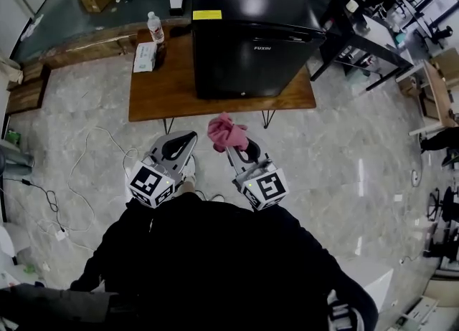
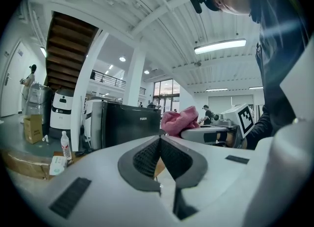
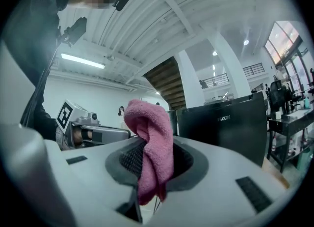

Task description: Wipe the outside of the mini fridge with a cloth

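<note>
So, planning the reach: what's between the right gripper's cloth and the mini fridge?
Only a bare strip of the wooden table, in front of the fridge and short of the cloth; head view.

A pale grey marbled tile floor (image 1: 351, 172) fills most of the room, with thin white cables (image 1: 98, 132) trailing over its left side. A brown wooden table on thin black hairpin legs (image 1: 161, 93) stands close to a raised grey-green platform (image 1: 72, 21) edged in wood. Black metal desks (image 1: 358, 39) crowd the right side. Overhead, a white ribbed ceiling (image 2: 147, 5) carries a long fluorescent tube light (image 2: 220, 46). A dark wooden staircase (image 2: 66, 49), white square columns (image 2: 135, 76) and tall bright windows (image 2: 166, 89) stand beyond.
</note>
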A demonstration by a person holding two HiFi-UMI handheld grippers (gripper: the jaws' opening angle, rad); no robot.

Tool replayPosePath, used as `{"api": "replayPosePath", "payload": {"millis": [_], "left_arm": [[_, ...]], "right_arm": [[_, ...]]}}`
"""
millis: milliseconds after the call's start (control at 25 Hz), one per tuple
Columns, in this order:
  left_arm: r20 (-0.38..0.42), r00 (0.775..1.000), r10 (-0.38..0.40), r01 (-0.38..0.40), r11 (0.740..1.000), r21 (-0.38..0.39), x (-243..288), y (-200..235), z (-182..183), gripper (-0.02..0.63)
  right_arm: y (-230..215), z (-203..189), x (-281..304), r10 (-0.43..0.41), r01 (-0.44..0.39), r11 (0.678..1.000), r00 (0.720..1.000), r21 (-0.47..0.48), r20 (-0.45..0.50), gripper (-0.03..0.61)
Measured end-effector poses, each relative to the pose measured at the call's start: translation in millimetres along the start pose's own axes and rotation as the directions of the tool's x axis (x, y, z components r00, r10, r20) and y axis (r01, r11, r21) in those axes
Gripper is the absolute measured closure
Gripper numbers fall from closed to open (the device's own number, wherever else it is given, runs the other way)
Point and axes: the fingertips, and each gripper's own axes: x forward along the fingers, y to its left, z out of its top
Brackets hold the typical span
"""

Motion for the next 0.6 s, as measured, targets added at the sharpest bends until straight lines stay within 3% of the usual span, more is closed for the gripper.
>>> {"api": "replayPosePath", "payload": {"millis": [360, 480, 600], "left_arm": [[0.050, 0.997, -0.062, 0.060, 0.997, 0.037, 65, 96, 37, 0.607], [0.063, 0.995, -0.083, 0.081, 0.996, 0.041, 84, 125, 48, 0.607], [0.076, 0.992, -0.100, 0.097, 0.994, 0.047, 95, 153, 53, 0.607]], "right_arm": [[-56, 36, 100, -0.084, 0.085, 0.993, 0.996, -0.078, 0.022, 0.495], [-77, 47, 132, -0.108, 0.111, 0.982, 0.994, -0.155, 0.028, 0.495], [-97, 50, 166, -0.148, 0.139, 0.947, 0.989, -0.289, -0.009, 0.495]]}}
